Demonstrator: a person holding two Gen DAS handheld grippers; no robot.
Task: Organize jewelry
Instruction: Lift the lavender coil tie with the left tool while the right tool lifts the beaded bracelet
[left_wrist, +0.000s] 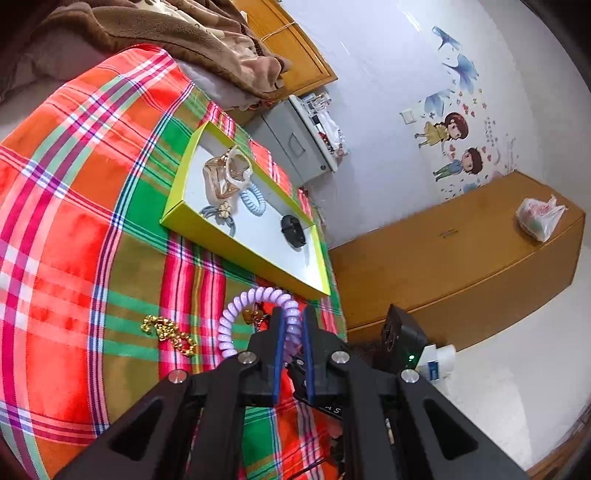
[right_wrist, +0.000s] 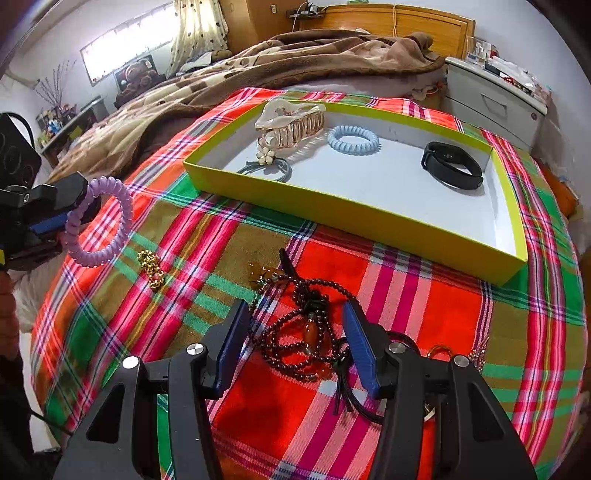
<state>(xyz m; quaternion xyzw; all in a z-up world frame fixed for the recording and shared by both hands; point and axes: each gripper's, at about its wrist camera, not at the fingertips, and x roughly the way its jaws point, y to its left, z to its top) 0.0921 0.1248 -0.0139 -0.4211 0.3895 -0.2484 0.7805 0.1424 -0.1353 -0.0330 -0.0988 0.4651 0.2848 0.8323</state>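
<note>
The left gripper (left_wrist: 293, 325) has its jaws clamped on the purple spiral hair tie (left_wrist: 255, 314), held at lower centre just short of the yellow-green tray (left_wrist: 236, 236). It should be carried over the near wall to the bare white floor beside the black wristband (left_wrist: 293, 229), then released low. The right gripper (right_wrist: 297, 332), jaws apart, hovers over the dark beaded necklace (right_wrist: 306, 332) on the plaid cloth (right_wrist: 424, 306).
</note>
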